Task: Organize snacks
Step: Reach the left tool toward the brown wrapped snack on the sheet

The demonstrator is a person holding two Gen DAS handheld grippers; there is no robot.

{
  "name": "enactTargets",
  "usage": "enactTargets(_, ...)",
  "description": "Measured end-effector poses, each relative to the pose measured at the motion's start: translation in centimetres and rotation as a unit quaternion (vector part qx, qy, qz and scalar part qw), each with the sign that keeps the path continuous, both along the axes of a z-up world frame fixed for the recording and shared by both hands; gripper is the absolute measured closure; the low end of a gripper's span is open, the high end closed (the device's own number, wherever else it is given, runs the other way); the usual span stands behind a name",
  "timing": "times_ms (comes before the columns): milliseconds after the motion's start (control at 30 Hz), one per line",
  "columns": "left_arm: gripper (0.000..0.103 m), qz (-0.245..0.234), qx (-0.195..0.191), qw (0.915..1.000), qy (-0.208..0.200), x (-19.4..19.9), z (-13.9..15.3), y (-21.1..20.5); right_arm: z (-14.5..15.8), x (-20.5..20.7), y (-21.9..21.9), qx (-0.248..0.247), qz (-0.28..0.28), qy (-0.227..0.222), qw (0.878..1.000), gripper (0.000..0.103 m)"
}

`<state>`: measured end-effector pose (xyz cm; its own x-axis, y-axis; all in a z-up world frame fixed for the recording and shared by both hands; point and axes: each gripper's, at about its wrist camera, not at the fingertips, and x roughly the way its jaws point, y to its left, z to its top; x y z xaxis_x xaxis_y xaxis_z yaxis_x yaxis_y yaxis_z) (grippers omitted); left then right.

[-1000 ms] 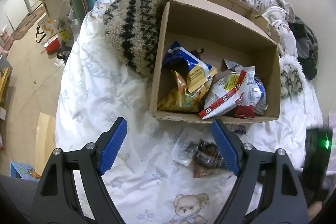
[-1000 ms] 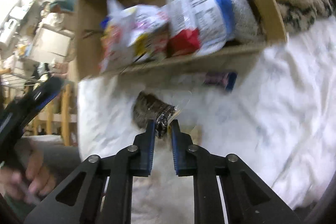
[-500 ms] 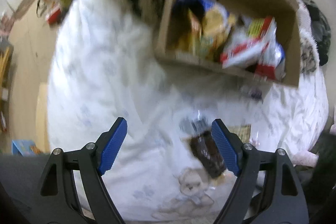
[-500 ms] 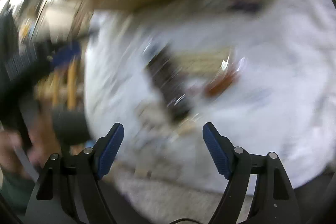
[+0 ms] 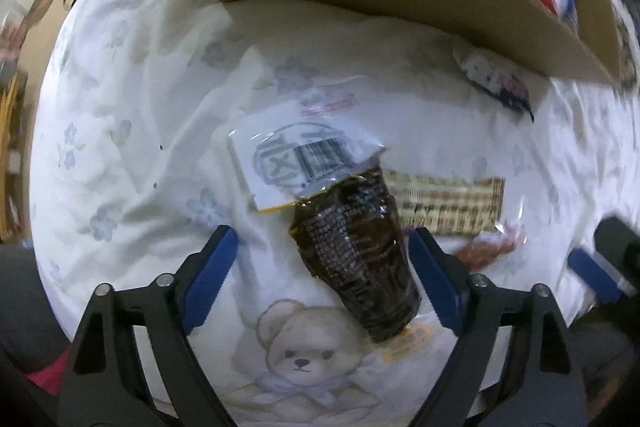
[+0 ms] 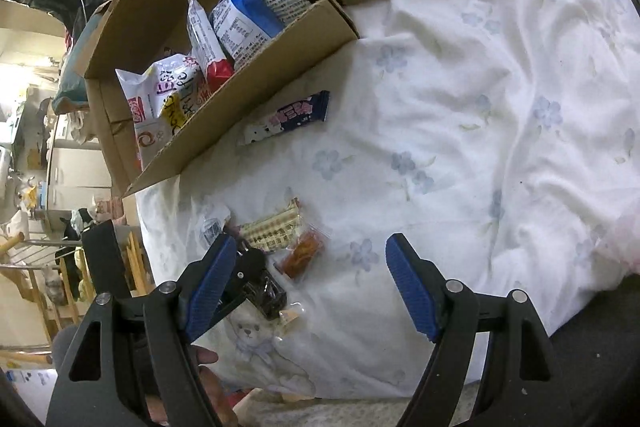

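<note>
Left gripper (image 5: 322, 273) points down over dark snack packet (image 5: 356, 255) lying on bedsheet (image 5: 152, 99) – jaws wide, packet between them, not touching. Right gripper (image 6: 310, 283) jaws just opened, nothing between. Cardboard box (image 6: 256, 95) of snacks nearby.

Flowered bedsheet (image 6: 460, 107) under snack packets (image 5: 352, 251), cardboard box (image 6: 256, 99)

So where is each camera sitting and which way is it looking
Left wrist: on the left gripper, looking down at a dark packet lying between its open jaws on the bedsheet.
Right wrist: on the right gripper, angled down across the bed to the box; a hand shows.
Shared: the dark packet, box, wafer pack and blue bar.
</note>
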<state>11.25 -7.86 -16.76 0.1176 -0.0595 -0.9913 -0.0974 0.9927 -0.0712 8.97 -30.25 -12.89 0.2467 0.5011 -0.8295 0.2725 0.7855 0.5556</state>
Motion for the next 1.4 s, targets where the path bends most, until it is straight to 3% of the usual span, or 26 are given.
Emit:
enactTargets(33, 0.03, -0.009, 0.007, 0.9999, -0.003, -0.2, 0.1, -0.1, 0.0, 0.1, 0.1, 0.001, 0.001, 0.0, 1.0, 0.023)
enactTargets(167, 0.031, -0.032, 0.024, 0.9992, -0.004, -1.0, 0.4, 0.7, 0.1, 0.3, 0.0, 0.002, 0.003, 0.0, 1.0, 0.023)
enactTargets(400, 0.031, 0.031, 0.033, 0.9989, -0.016, -0.7, 2.0, 5.1, 0.4, 0.4, 0.9, 0.013, 0.005, -0.004, 1.0, 0.023)
enactTargets(500, 0.018, 0.085, -0.016, 0.9962, -0.009, -1.0, 2.9, 6.2, 0.5, 0.4, 1.2, 0.014, 0.008, -0.006, 1.0, 0.023)
enactTargets(567, 0.014, 0.174, -0.036, 0.9841, 0.006, -2.0, 2.8, 7.1, 0.5, 0.4, 1.2, 0.016, 0.004, -0.006, 1.0, 0.023)
enactTargets(600, 0.012, 0.225, -0.05, 0.973, 0.013, -2.7, 2.3, 7.4, 0.5, 0.4, 1.2, 0.017, 0.002, -0.005, 1.0, 0.023)
enactTargets(667, 0.012, 0.274, -0.05, 0.9598, 0.034, -3.6, 1.1, 7.0, 0.5, 0.4, 1.2, 0.02, -0.001, -0.005, 1.0, 0.023)
enactTargets(700, 0.012, 0.282, -0.045, 0.9574, 0.042, -3.8, 0.5, 6.4, 0.5, 0.4, 1.1, 0.021, -0.002, -0.006, 1.0, 0.023)
enactTargets(867, 0.007, 0.239, 0.025, 0.9703, 0.028, -4.0, -1.0, 3.0, 0.5, 0.1, 0.4, 0.027, -0.011, -0.006, 1.0, 0.023)
enactTargets(967, 0.007, 0.208, 0.024, 0.9777, 0.022, -4.1, -1.2, 2.8, 0.5, 0.0, 0.1, 0.029, -0.014, -0.005, 0.999, 0.023)
enactTargets(1000, 0.011, 0.194, 0.022, 0.9805, 0.023, -4.1, -1.2, 2.8, 0.4, 0.1, 0.0, 0.026, -0.013, -0.004, 1.0, 0.023)
enactTargets(1100, 0.039, 0.142, 0.023, 0.9894, 0.017, -3.1, -0.5, 3.7, -0.6, 0.1, 0.5, 0.022, -0.006, 0.017, 1.0, 0.023)
enactTargets(1167, 0.045, 0.105, 0.021, 0.994, 0.022, -3.1, -0.2, 4.0, -1.5, 0.3, 1.2, 0.029, 0.003, 0.034, 0.999, 0.028)
enactTargets(1233, 0.055, 0.073, 0.024, 0.9968, 0.019, -2.9, 0.3, 4.3, -2.5, 0.5, 2.5, 0.029, 0.02, 0.049, 0.998, 0.042)
enactTargets(1367, 0.055, 0.051, 0.021, 0.9983, 0.02, -1.6, 1.0, 5.0, -3.7, 1.3, 4.9, 0.001, 0.056, 0.061, 0.997, 0.056)
enactTargets(1400, 0.055, 0.046, 0.022, 0.9985, 0.018, -1.1, 1.0, 4.6, -4.0, 1.4, 5.3, -0.008, 0.064, 0.062, 0.996, 0.069)
